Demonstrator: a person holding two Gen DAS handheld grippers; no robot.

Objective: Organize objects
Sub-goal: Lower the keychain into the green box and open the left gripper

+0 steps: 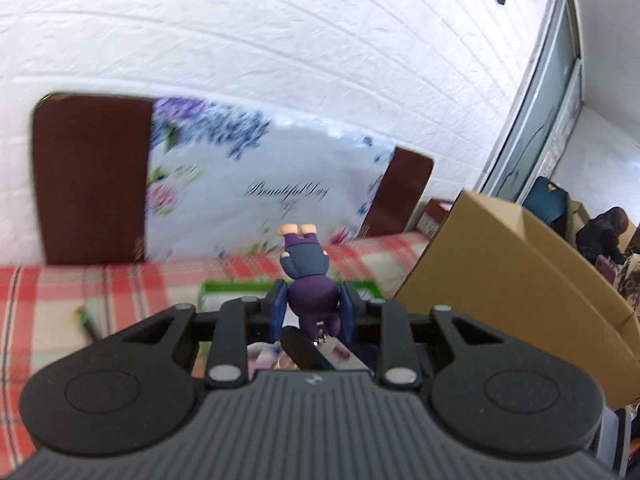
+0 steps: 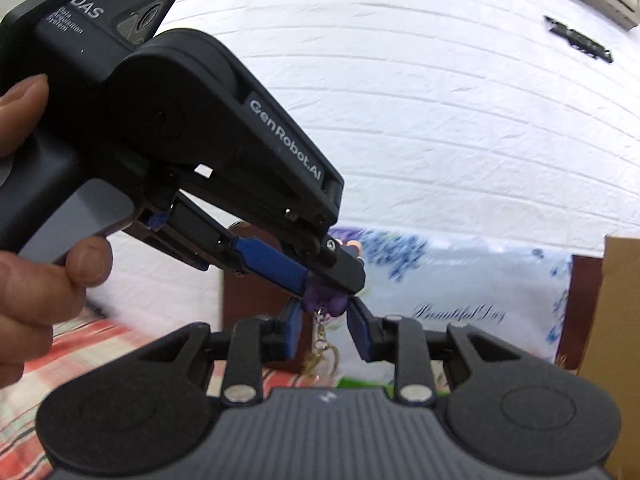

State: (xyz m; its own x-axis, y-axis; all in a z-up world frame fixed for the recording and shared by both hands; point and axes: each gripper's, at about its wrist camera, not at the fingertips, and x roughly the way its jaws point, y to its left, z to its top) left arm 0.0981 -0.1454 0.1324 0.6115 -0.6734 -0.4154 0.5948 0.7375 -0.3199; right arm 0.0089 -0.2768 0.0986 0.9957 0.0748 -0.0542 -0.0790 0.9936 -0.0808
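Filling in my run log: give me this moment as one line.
left gripper: shut on small purple-haired figurine keychain, upside down | right gripper: around its gold chain, grip unclear | brown cardboard box: right

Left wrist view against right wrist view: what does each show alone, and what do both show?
Only left wrist: of the purple-haired toy figure, the blue body and upturned feet. Only right wrist: a hand gripping the black left gripper by its lettered body. Both: that gripper clamped on the figure's purple head, and the flowered white cloth.
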